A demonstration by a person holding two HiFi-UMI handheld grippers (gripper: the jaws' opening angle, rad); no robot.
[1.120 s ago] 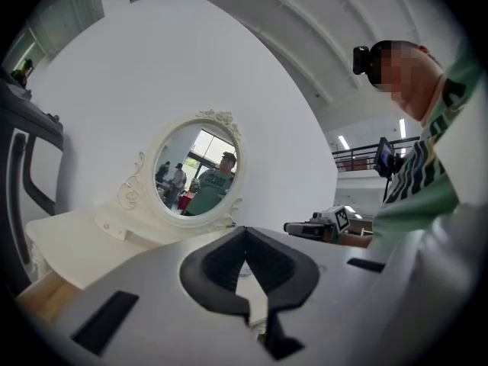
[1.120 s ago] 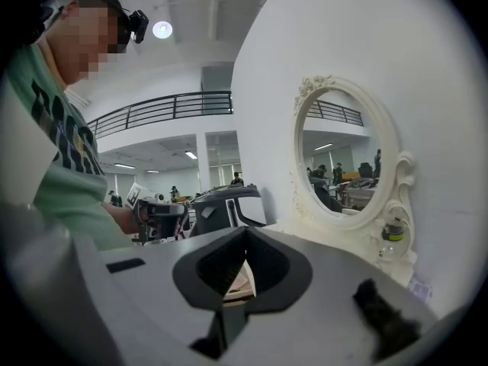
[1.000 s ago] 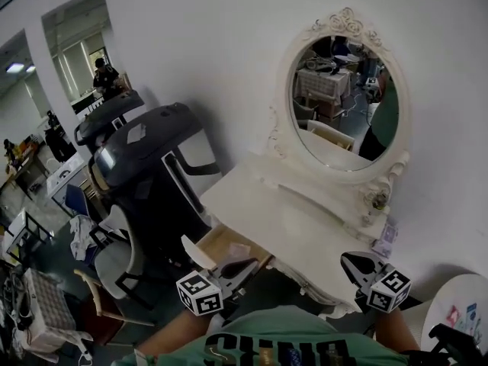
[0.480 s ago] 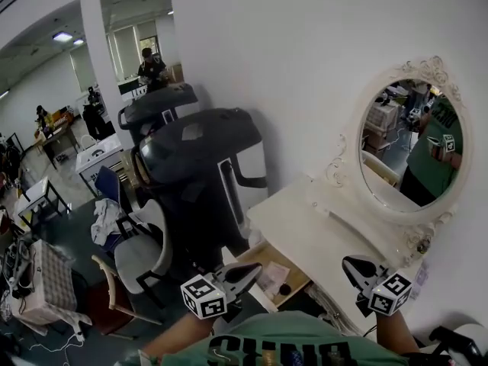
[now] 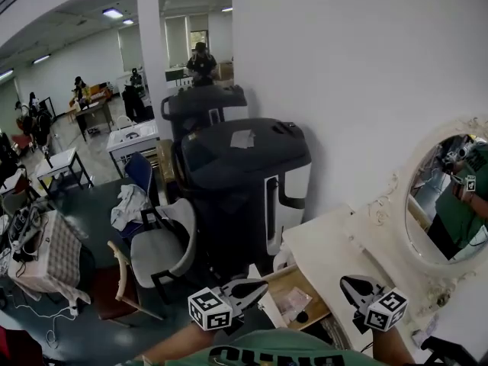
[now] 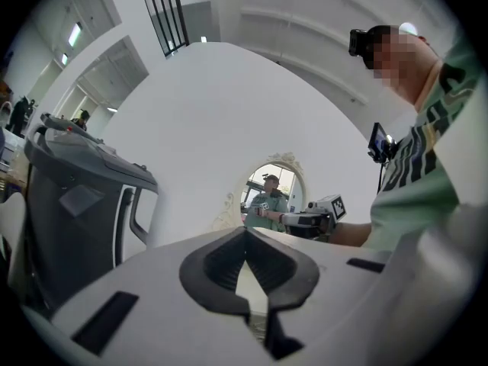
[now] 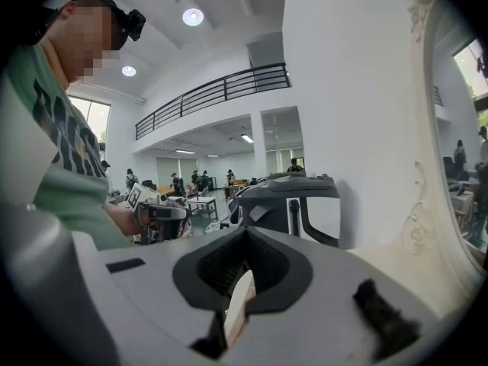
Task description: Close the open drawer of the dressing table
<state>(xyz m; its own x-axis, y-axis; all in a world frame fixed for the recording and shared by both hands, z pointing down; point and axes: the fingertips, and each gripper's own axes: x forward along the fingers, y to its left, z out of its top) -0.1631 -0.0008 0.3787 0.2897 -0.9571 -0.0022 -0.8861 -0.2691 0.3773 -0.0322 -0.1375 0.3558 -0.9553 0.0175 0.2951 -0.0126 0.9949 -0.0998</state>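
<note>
Zero progress visible: drawer point(image 5: 297, 282) of dressing table point(image 5: 328, 239) pulled out at 5 o'clock, small items inside. Beside it at 6 o'clock, left tool point(image 5: 259, 286); right tool point(image 5: 347, 283) over the table; both pressed together, empty. Remaining, by the look of it: pushing drawer fully in.

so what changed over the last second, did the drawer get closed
No. The head view swung left: the mirror slid from the middle of the picture to its right edge, and the black machine came to the centre. Nothing was grasped or let go. Unchanged: the drawer of the dressing table is still open, and the left gripper and right gripper stay shut and empty, low in the picture.
</note>
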